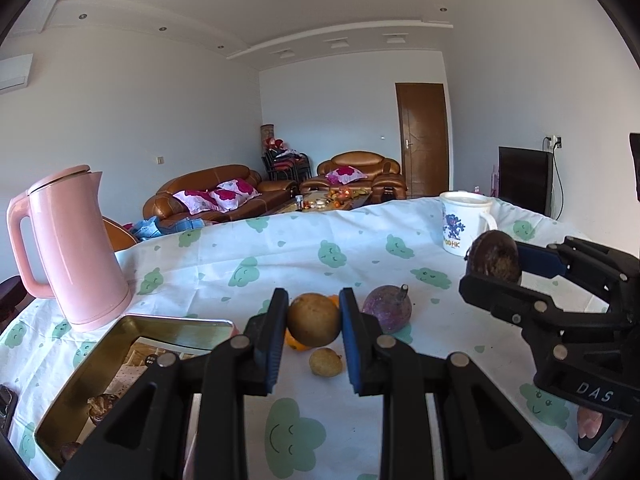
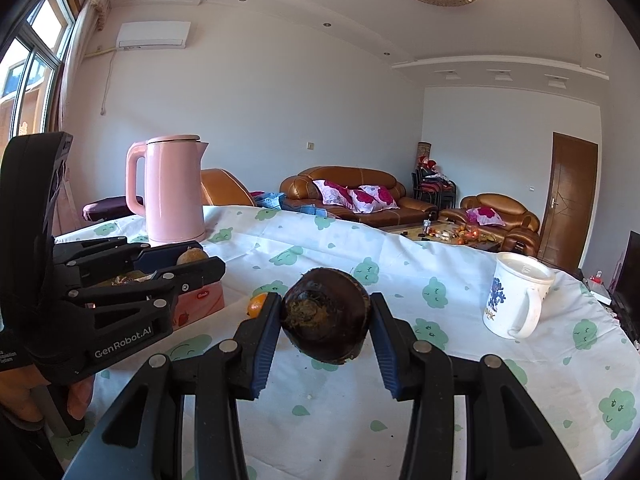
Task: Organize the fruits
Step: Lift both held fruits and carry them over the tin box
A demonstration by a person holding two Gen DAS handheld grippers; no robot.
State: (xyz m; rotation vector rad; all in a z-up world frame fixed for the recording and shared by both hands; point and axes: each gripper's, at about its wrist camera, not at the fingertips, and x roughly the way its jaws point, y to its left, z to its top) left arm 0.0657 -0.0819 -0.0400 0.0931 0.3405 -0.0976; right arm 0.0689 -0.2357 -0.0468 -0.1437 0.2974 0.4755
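Item: round tan fruit point(image 1: 314, 320), clamped between the blue fingers of the left gripper point(image 1: 314, 322), above the table point(image 1: 360, 248). Item: dark brown fruit point(image 2: 325, 314), rough stem end toward the camera, pinched by the right gripper point(image 2: 325, 316), marked "DAS". Left gripper body reads "GenRobot.AI". On the cloth: purple fruit point(image 1: 387, 308), stem up; small yellowish fruit point(image 1: 325, 362); orange piece point(image 1: 296, 342). Mug point(image 2: 516, 294), lettering "HK". Gold tin point(image 1: 132, 360); pink kettle point(image 1: 74, 248).

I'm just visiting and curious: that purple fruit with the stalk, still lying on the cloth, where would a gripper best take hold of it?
Probably across the round belly of the purple fruit, one pad on each side, coming in low from the near edge of the table. Its stalk sticks up, thin and likely to slip or snap, while the wide middle gives the pads two even curved faces.
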